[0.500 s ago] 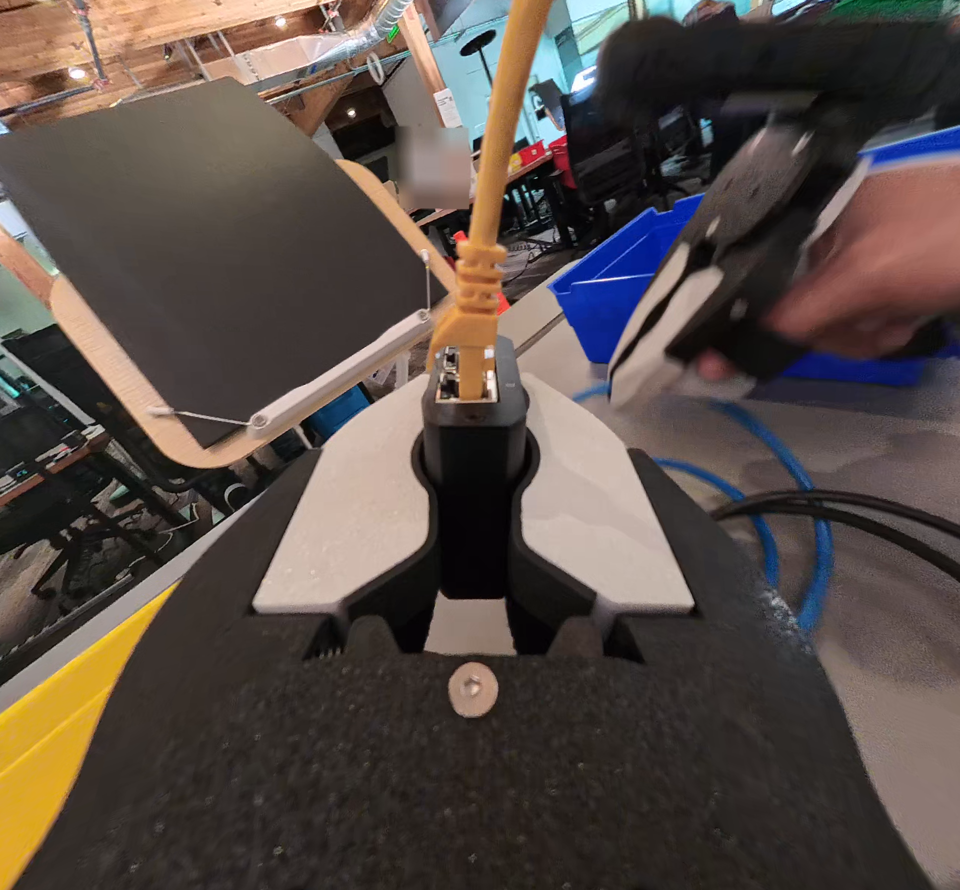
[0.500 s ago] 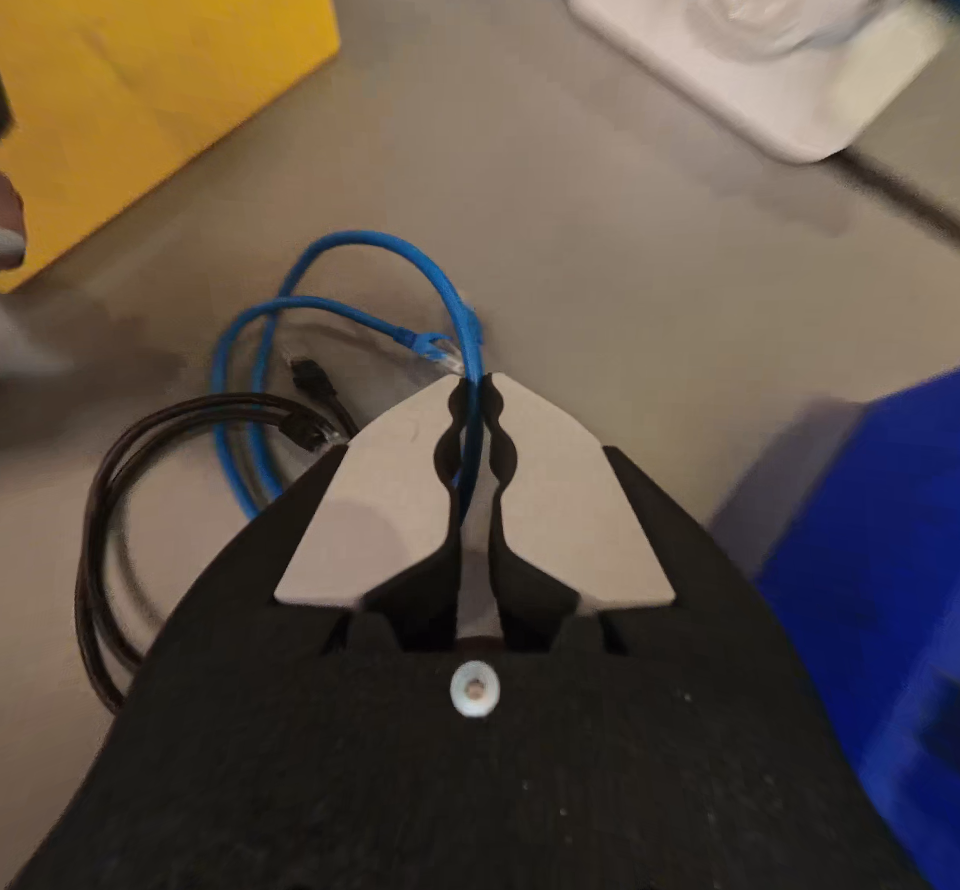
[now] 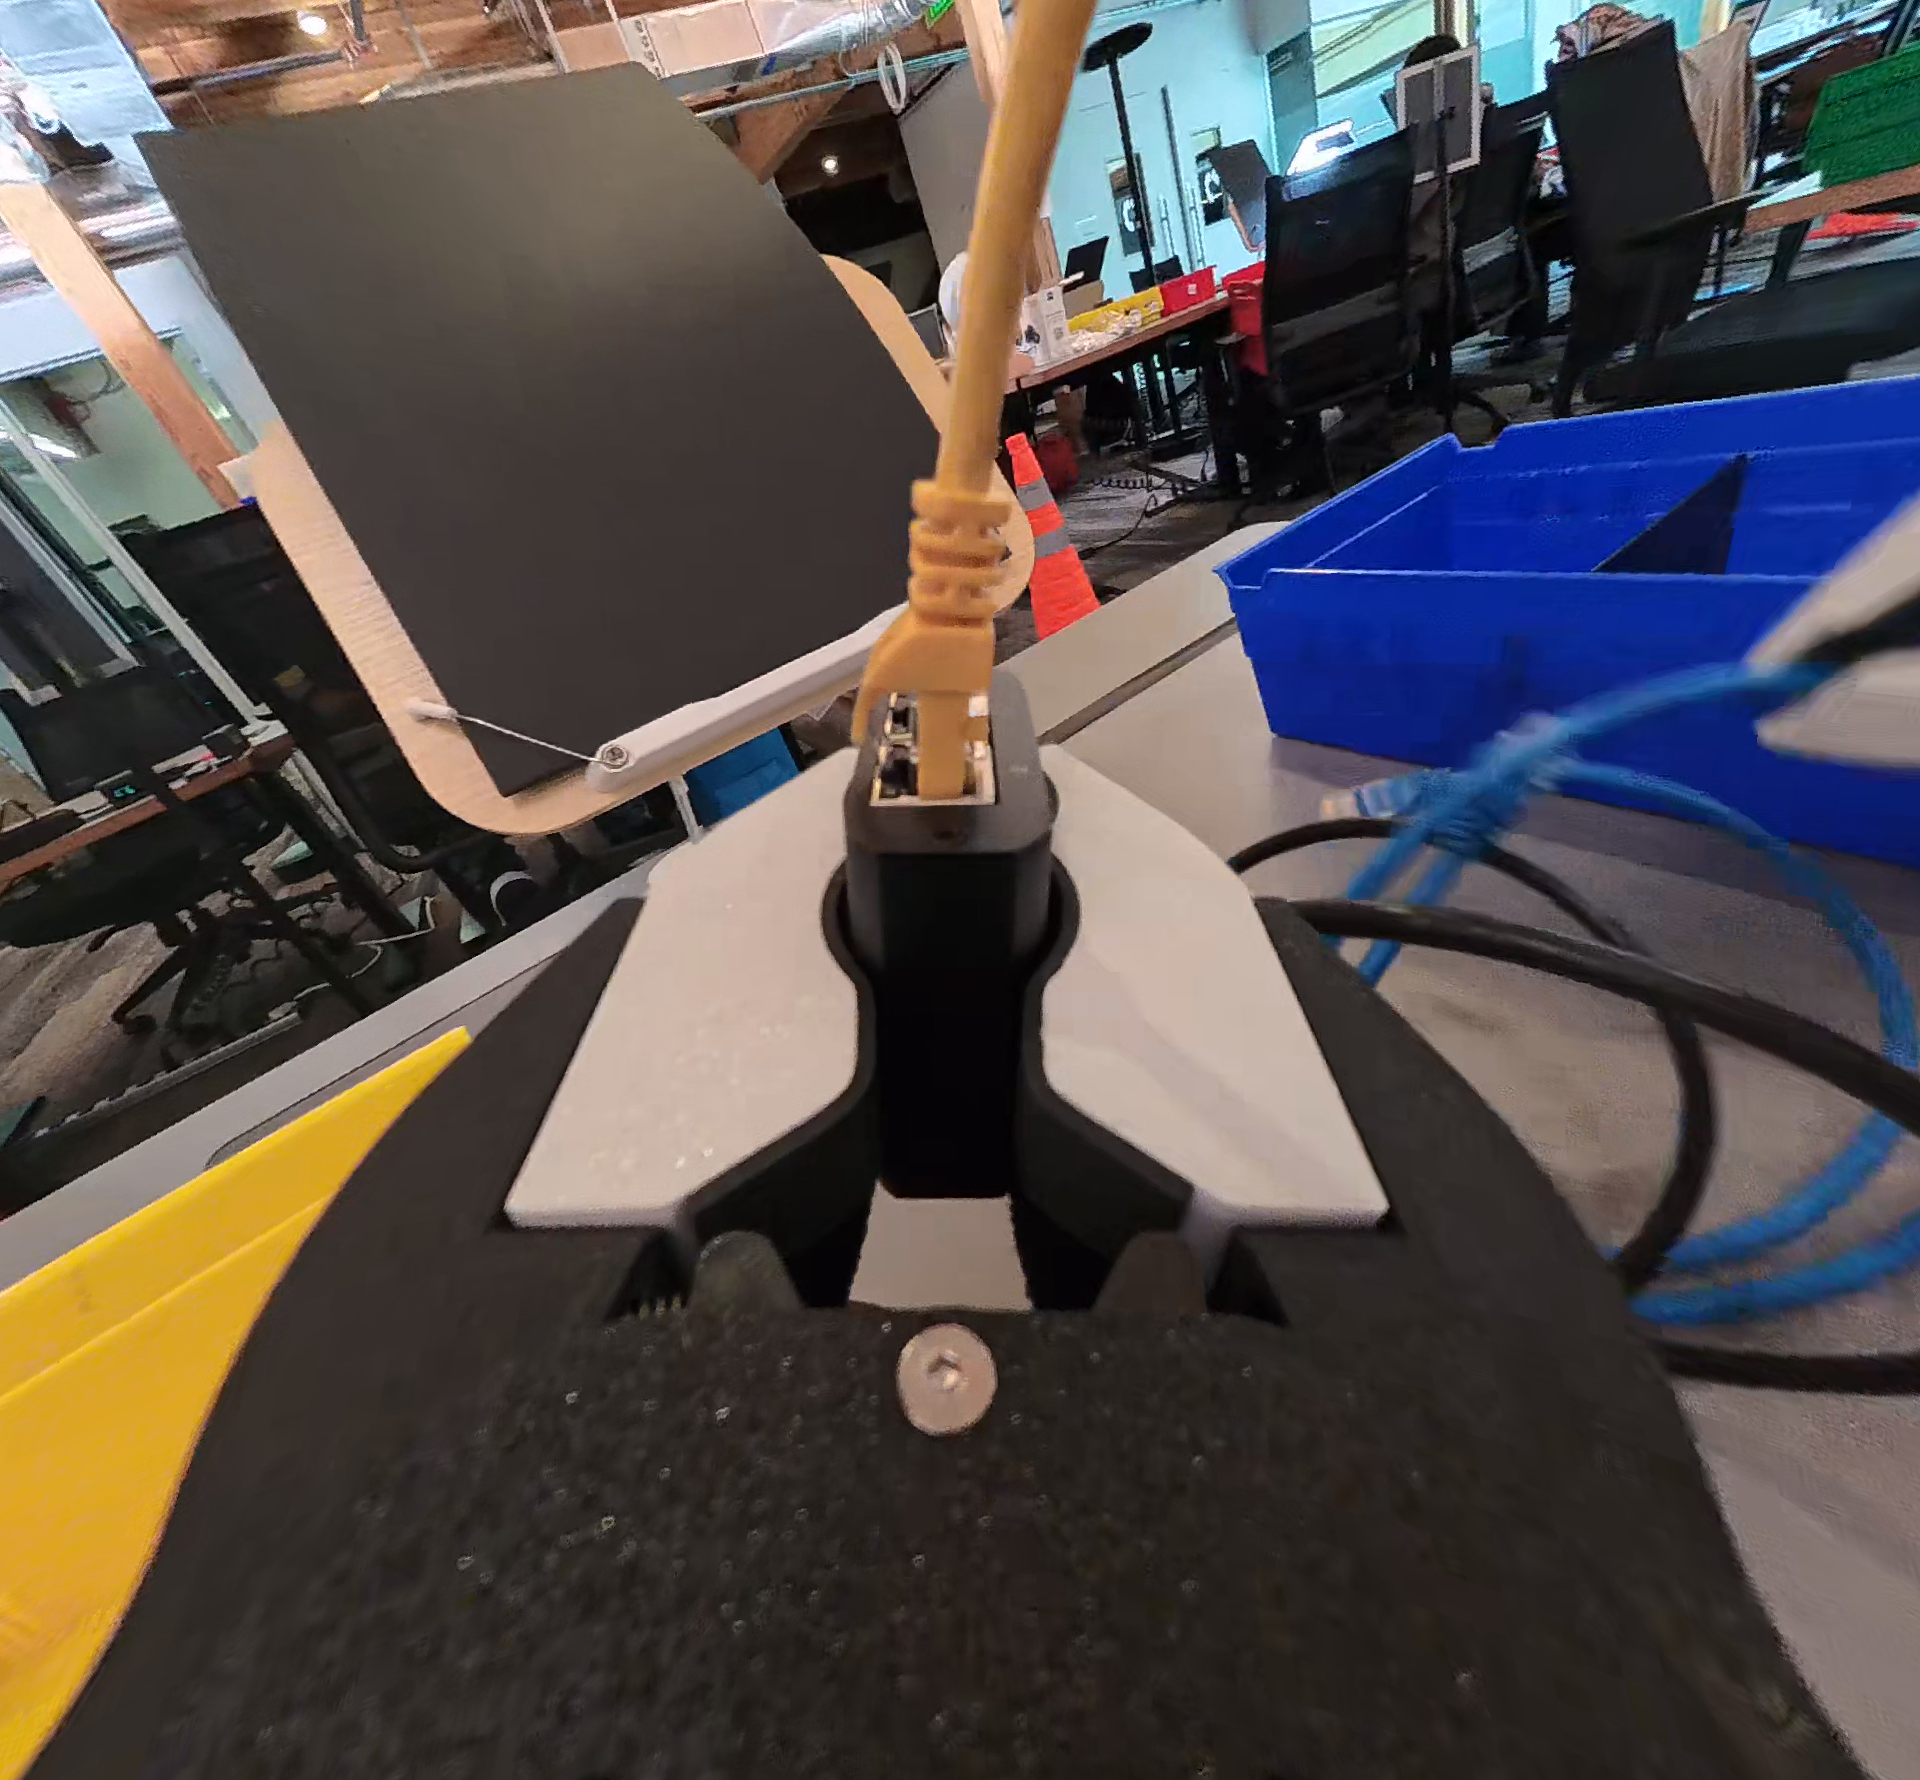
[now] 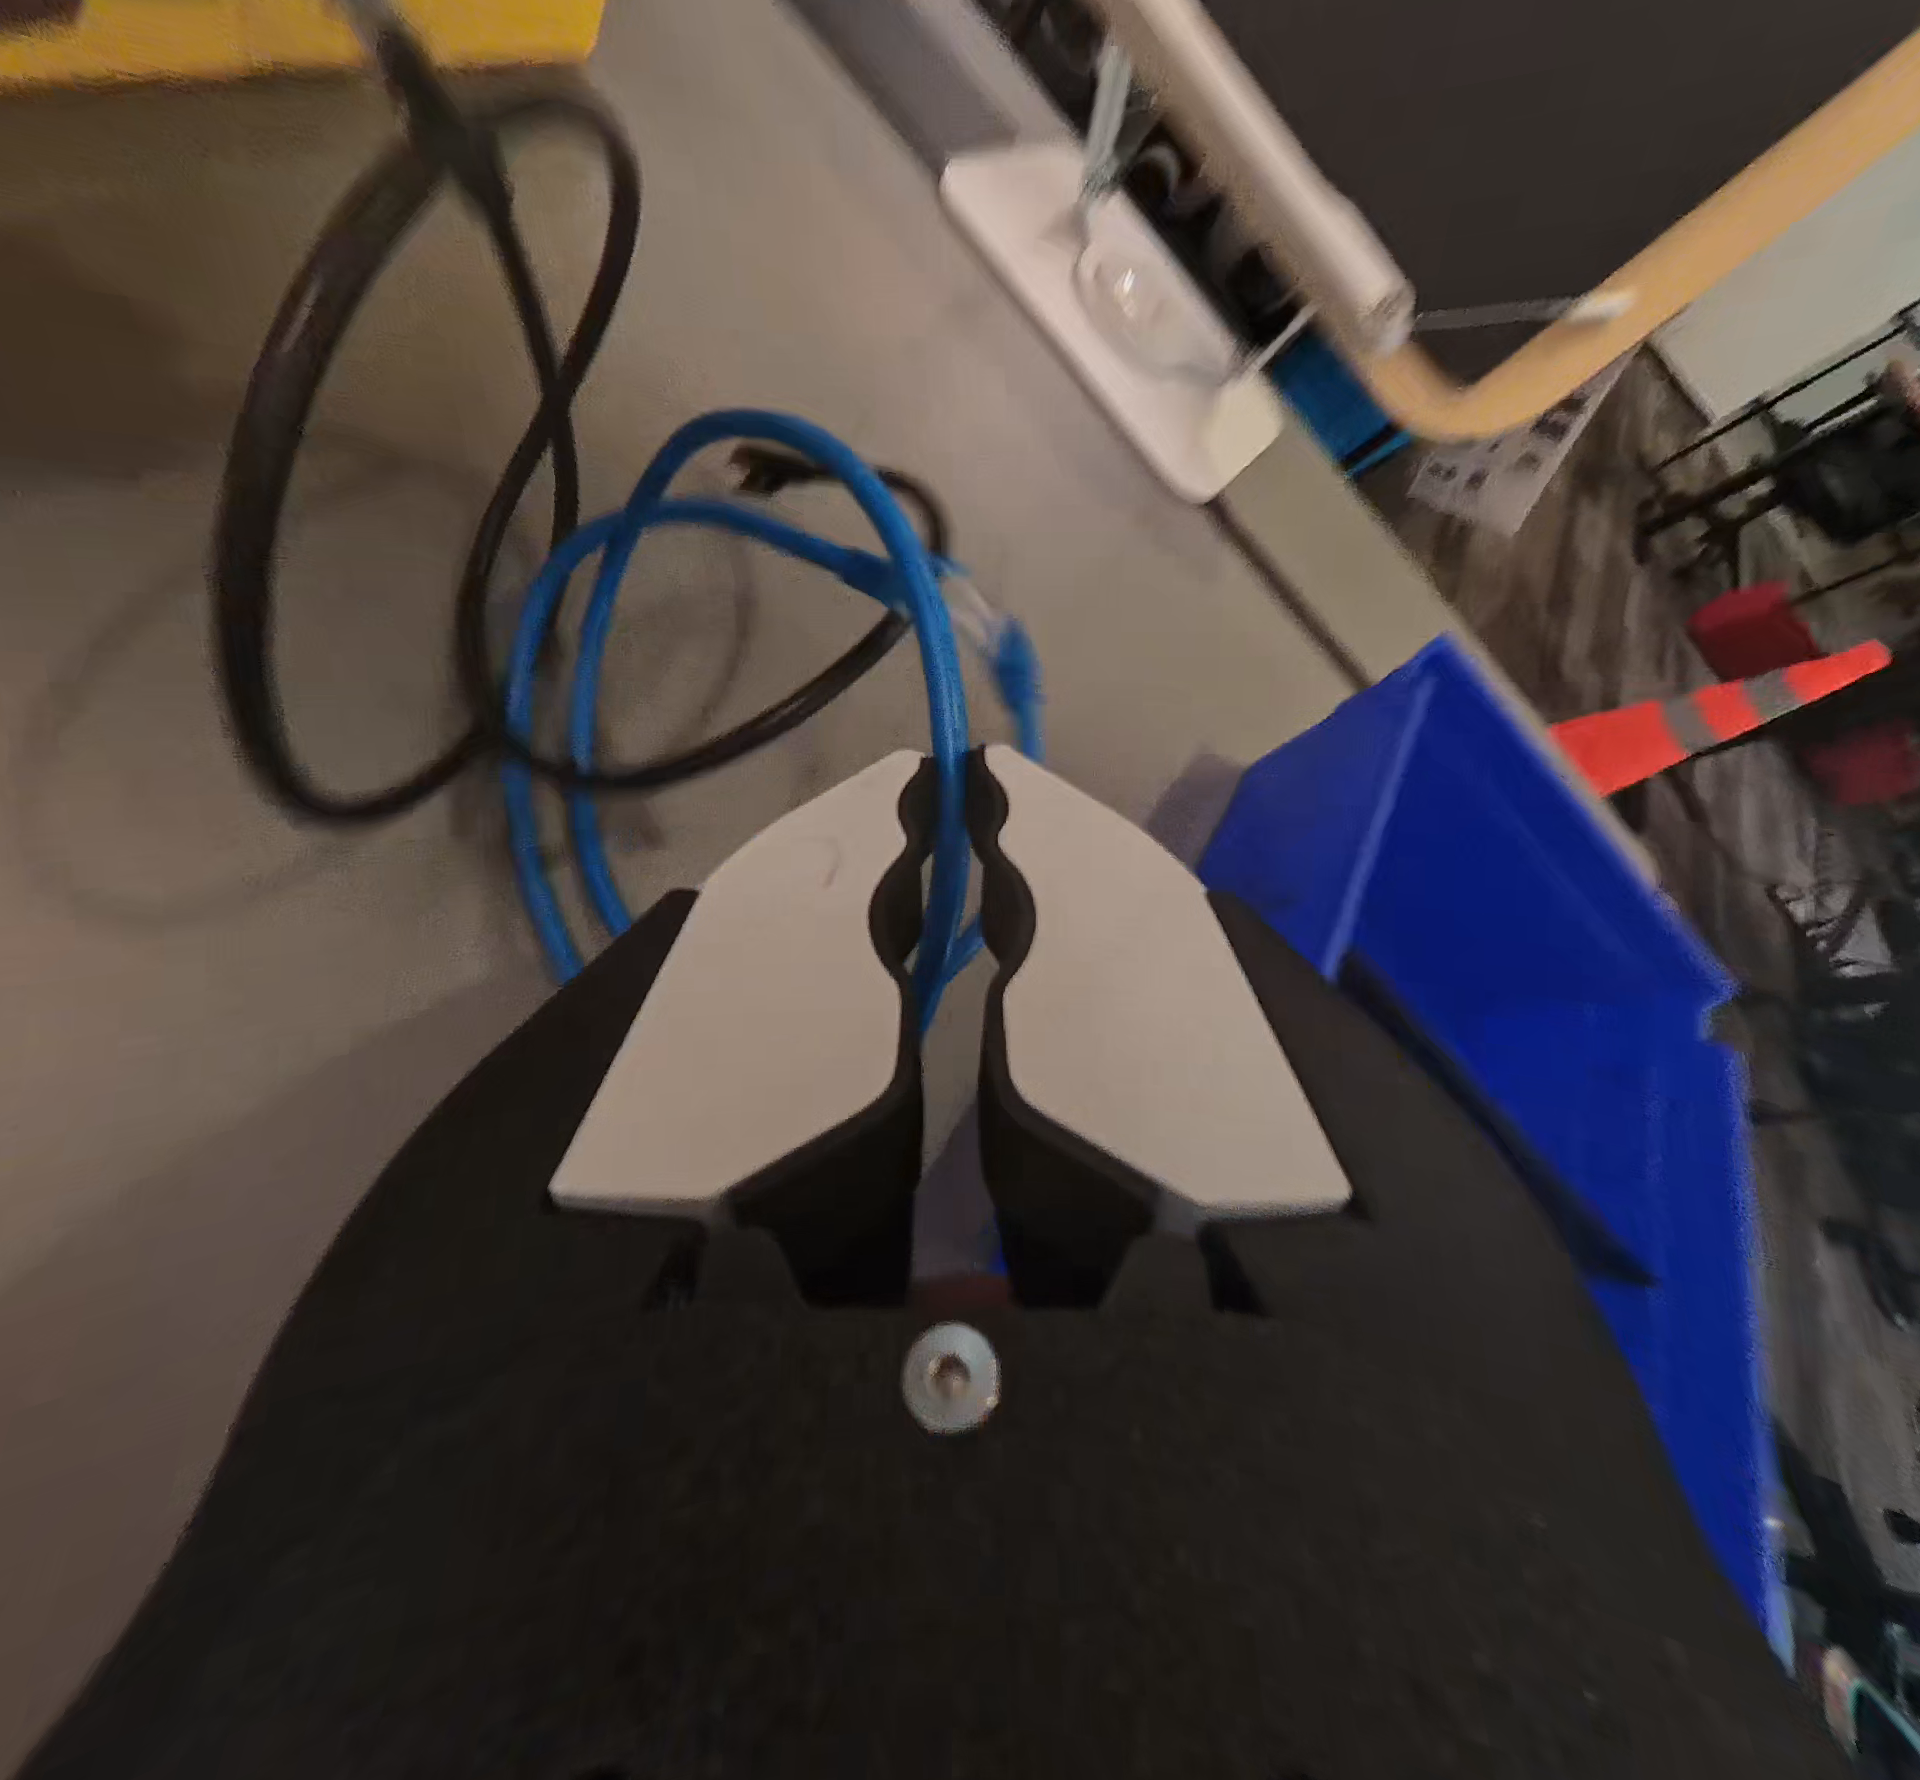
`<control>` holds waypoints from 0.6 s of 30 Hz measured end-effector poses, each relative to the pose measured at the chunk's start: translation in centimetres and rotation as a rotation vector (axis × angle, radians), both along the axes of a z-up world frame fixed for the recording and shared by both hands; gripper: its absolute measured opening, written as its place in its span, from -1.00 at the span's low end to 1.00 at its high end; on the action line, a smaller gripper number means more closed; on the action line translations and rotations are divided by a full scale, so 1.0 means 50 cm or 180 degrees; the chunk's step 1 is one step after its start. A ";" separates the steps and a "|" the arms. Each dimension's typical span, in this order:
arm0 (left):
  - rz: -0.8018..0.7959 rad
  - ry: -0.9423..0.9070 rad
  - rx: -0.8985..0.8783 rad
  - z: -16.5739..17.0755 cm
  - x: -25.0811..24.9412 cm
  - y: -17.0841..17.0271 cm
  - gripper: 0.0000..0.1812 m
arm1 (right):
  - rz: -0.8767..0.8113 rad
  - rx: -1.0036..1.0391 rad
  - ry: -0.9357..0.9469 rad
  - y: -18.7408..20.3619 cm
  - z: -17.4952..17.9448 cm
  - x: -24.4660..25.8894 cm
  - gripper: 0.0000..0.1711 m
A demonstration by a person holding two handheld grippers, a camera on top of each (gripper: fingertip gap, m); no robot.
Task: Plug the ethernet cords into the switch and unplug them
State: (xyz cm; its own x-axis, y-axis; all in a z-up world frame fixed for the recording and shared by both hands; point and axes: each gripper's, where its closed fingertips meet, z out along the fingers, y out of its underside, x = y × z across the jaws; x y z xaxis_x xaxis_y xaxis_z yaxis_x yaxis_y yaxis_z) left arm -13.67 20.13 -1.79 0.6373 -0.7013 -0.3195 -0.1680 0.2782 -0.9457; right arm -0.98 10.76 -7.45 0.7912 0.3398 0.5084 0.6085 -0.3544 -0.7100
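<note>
Left gripper (image 3: 951, 909): black, grainy, foam-like body; two pale grey wedge fingers (image 3: 717, 1034) with black scalloped inner pads; one silver hex screw (image 3: 945, 1379) centred behind. Right gripper (image 4: 945, 795): apparently identical build, though blurred; silver screw (image 4: 948, 1379).

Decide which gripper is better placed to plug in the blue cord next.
Right. The right gripper already pinches the blue cord, while the left gripper is occupied gripping the switch.
</note>
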 end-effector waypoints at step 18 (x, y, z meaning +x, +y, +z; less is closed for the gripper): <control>-0.0158 0.0284 -0.0068 -0.035 0.035 -0.013 -0.72 | 0.0093 -0.0902 0.1557 -0.171 -0.108 0.001 -0.67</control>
